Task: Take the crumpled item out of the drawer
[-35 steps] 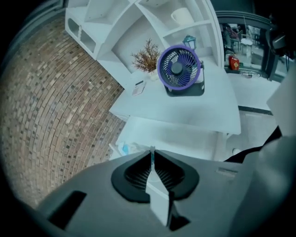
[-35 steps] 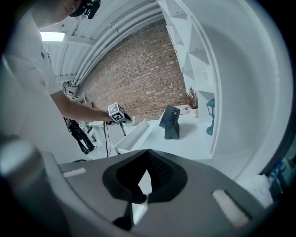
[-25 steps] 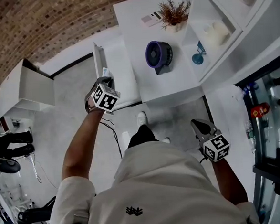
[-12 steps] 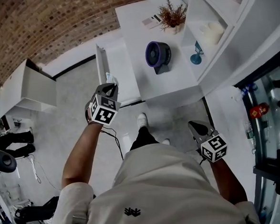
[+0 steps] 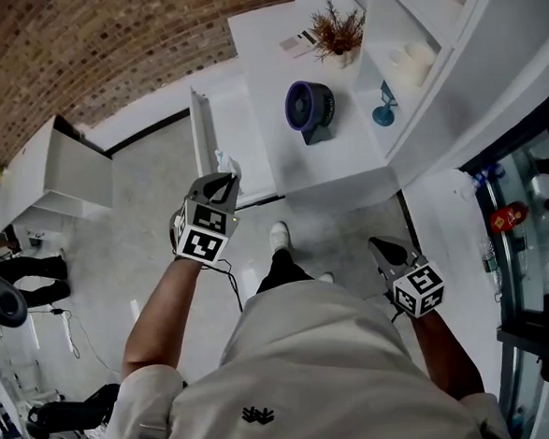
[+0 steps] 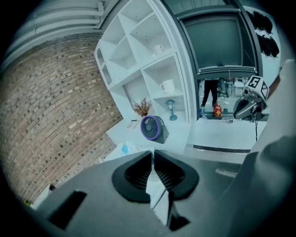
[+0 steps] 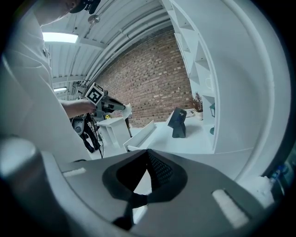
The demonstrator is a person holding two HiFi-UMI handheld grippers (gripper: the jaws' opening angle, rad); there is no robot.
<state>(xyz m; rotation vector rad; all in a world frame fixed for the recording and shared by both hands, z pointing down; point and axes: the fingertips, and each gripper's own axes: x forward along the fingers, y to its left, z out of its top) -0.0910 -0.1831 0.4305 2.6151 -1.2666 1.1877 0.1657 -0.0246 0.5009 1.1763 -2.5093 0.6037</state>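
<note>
**Crumpled item, one, held in left gripper**

One white crumpled item point(image 5: 224, 160), pinched at the tips of the left gripper point(image 5: 225, 174), whose jaws are nearly together on it. It hangs in the air, out of the drawer and over its near end. Right gripper point(image 5: 381, 245): jaws together, nothing between them, low at the person's side.

One drawer point(image 5: 199, 125), pulled open. One white counter point(image 5: 281, 171), bearing one purple fan point(image 5: 309, 106) and one dried plant point(image 5: 339, 26). One white shelf unit point(image 5: 434, 90); two mugs point(image 6: 158, 47) point(image 6: 167, 86). Brick wall point(image 5: 75, 49), pale floor point(image 5: 152, 204).
</note>
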